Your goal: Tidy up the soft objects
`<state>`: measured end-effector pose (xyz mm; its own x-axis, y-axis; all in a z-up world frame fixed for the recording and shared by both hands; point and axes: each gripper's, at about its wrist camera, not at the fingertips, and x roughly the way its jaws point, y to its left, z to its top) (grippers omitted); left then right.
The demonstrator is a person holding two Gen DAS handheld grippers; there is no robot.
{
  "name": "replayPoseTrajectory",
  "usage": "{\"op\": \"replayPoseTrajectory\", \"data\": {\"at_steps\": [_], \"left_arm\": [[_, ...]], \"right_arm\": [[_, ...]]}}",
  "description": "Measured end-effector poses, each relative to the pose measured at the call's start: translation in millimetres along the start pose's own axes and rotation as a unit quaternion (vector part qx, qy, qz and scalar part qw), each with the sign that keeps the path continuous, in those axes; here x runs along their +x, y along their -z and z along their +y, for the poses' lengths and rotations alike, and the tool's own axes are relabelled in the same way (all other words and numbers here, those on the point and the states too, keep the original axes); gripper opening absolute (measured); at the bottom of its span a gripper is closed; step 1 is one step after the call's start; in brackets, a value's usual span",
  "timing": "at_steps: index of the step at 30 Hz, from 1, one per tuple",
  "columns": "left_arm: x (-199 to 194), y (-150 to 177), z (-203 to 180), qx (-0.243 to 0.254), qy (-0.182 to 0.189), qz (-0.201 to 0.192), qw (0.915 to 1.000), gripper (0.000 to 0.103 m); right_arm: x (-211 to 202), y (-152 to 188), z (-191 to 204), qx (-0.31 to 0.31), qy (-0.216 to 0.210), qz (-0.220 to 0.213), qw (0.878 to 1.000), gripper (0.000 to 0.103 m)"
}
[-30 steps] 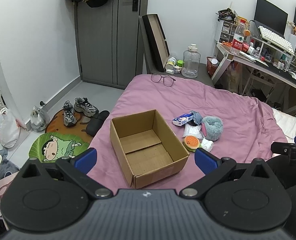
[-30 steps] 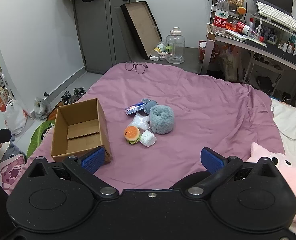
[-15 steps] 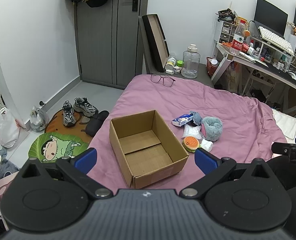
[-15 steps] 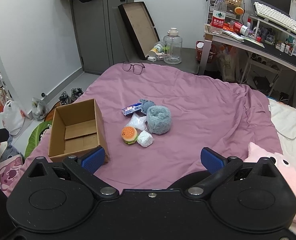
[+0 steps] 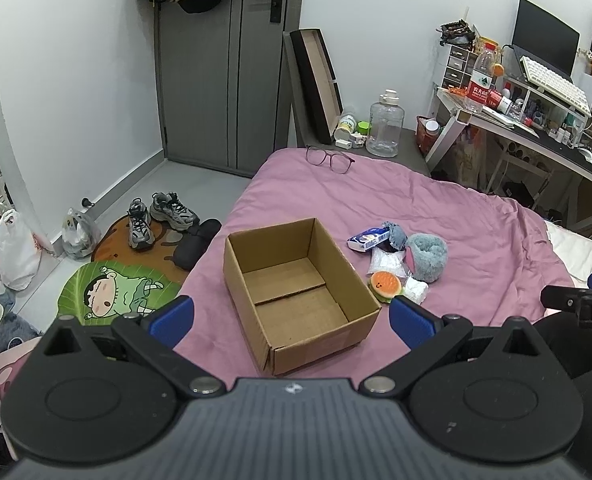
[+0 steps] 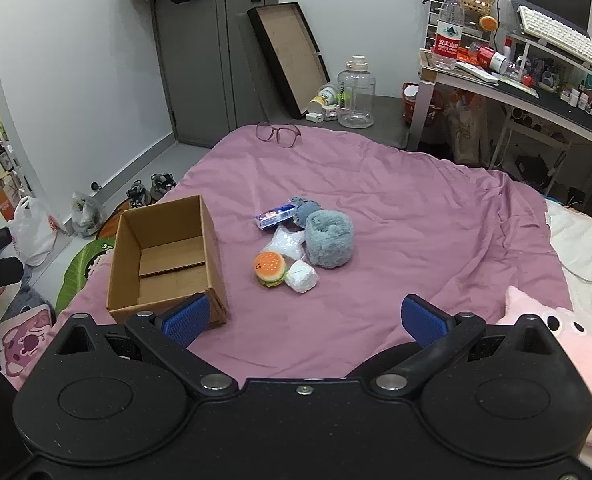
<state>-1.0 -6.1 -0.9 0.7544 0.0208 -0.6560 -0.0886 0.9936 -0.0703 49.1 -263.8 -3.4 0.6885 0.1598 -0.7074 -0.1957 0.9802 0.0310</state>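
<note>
An open, empty cardboard box [image 5: 296, 288] [image 6: 164, 260] sits on the purple bedspread [image 6: 396, 208]. Right of it lies a cluster of soft things: a burger toy [image 6: 271, 268] [image 5: 385, 285], a white wrapped lump [image 6: 302, 276], a clear white packet [image 6: 286, 244], a fuzzy grey-blue roll [image 6: 330, 238] [image 5: 427, 257], a smaller grey-blue ball [image 6: 304, 210] and a blue-white tissue pack [image 6: 274, 216] [image 5: 368, 238]. My left gripper [image 5: 292, 318] is open and empty, above the box's near side. My right gripper [image 6: 304, 318] is open and empty, short of the cluster.
Glasses [image 6: 278, 134] lie at the far end of the bed. A pink plush [image 6: 568, 344] lies at the right. A cluttered desk [image 6: 536, 80] stands at the back right. Shoes [image 5: 160, 216] and bags [image 5: 16, 248] are on the floor to the left.
My right gripper has shifted slightly, so the box and the cluster sit a little further left in its view. The left view is nearly unchanged.
</note>
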Motion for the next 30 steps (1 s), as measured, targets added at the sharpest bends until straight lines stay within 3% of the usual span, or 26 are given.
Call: {"op": "replayPoseTrajectory", "data": {"at_steps": [17, 26, 30], "left_arm": [[35, -5, 5, 0.016, 0.013, 0.042, 0.9989, 0.103], [67, -19, -2, 0.024, 0.029, 0.053, 0.9979, 0.103], [86, -26, -9, 0.028, 0.054, 0.060, 0.9963, 0.103]], "right_arm": [[33, -6, -3, 0.011, -0.009, 0.026, 1.000, 0.103], [60, -15, -18, 0.032, -0.035, 0.047, 0.998, 0.103], [70, -18, -26, 0.039, -0.081, 0.050, 0.995, 0.103]]}}
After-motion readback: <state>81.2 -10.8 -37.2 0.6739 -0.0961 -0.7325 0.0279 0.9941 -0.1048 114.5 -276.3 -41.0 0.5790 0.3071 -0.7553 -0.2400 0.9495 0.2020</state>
